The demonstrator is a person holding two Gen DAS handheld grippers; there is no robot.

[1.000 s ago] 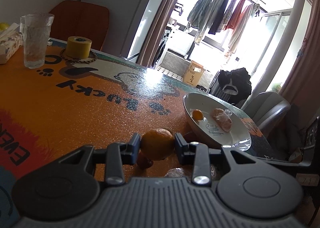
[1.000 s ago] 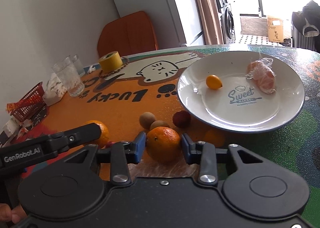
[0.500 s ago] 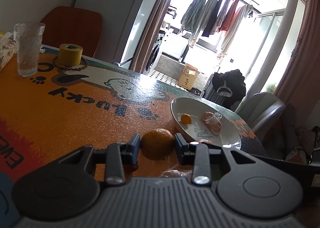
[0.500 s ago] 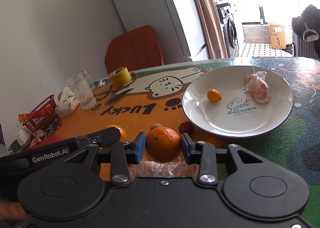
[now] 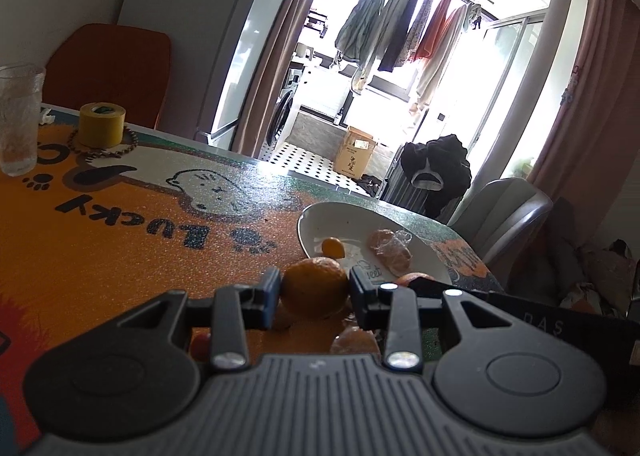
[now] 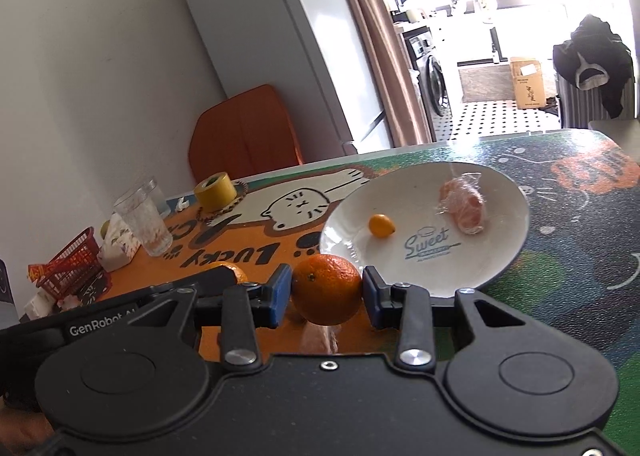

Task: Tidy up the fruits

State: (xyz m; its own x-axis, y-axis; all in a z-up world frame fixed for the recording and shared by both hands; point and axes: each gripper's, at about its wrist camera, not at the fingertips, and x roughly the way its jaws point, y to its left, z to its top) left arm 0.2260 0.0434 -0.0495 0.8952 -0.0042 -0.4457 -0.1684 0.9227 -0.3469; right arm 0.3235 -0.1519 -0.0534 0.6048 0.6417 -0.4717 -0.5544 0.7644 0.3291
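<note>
The right gripper [image 6: 327, 292] has its blue-padded fingers [image 6: 279, 292] pressed against either side of a mandarin orange [image 6: 327, 290], which hangs between them clear of the table, just short of the near rim of the white plate [image 6: 504, 256]. The left gripper [image 5: 314, 293] likewise has its two fingers [image 5: 270, 292] clamped on a second mandarin orange [image 5: 313, 288], held above the orange part of the tablecloth [image 5: 100, 256], close to the plate's near-left edge [image 5: 308, 223]. On the plate lie a small kumquat [image 6: 381, 225], towards its left side, and a peeled citrus piece in clear plastic wrap [image 6: 462, 204], towards its right, with the word "Sweet" printed between them. Below the left gripper more fruit lies on the cloth, partly hidden by the fingers, so its kind cannot be told. Farther off on the table stand a roll of yellow tape [image 6: 213, 189] on a beaded ring, a drinking glass [image 6: 144, 221] and a red plastic basket [image 6: 70, 270]. An orange chair [image 6: 244, 135] stands behind the table beside a white refrigerator [image 6: 288, 43].
</note>
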